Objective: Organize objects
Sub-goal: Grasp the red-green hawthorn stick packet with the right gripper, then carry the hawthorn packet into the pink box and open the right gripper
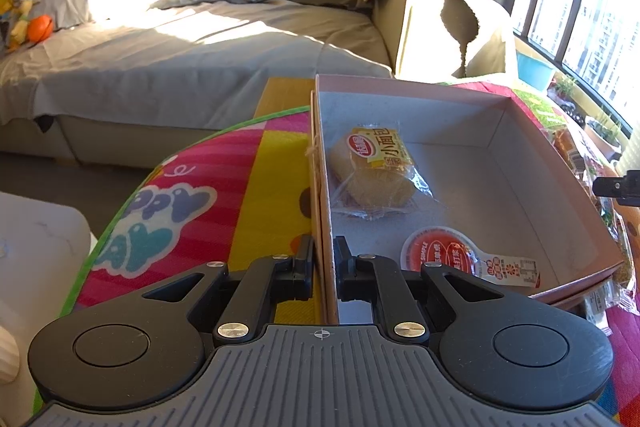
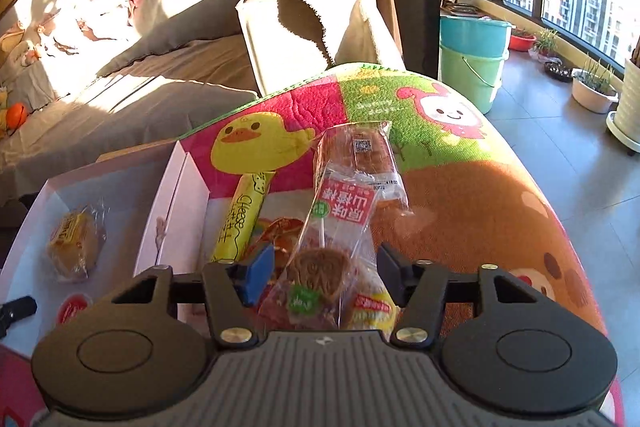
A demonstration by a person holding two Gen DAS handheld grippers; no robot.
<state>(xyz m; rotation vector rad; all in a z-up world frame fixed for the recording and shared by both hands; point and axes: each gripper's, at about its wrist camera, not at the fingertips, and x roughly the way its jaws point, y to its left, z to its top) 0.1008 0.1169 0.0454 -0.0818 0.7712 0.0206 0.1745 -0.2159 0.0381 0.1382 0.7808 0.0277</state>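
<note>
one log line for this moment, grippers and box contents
left gripper: shut on box wall | right gripper: open around lollipop packet | in box: small bread, jelly cup

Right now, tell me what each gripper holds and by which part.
The left gripper clamps the pink cardboard box by its near side wall. The right gripper is open around a clear-wrapped lollipop packet, holding nothing.

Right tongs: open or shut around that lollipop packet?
Open. The right tongs straddle the lollipop packet, with gaps visible between each pad and the wrapper; whether they touch it lower down cannot be told.
</note>
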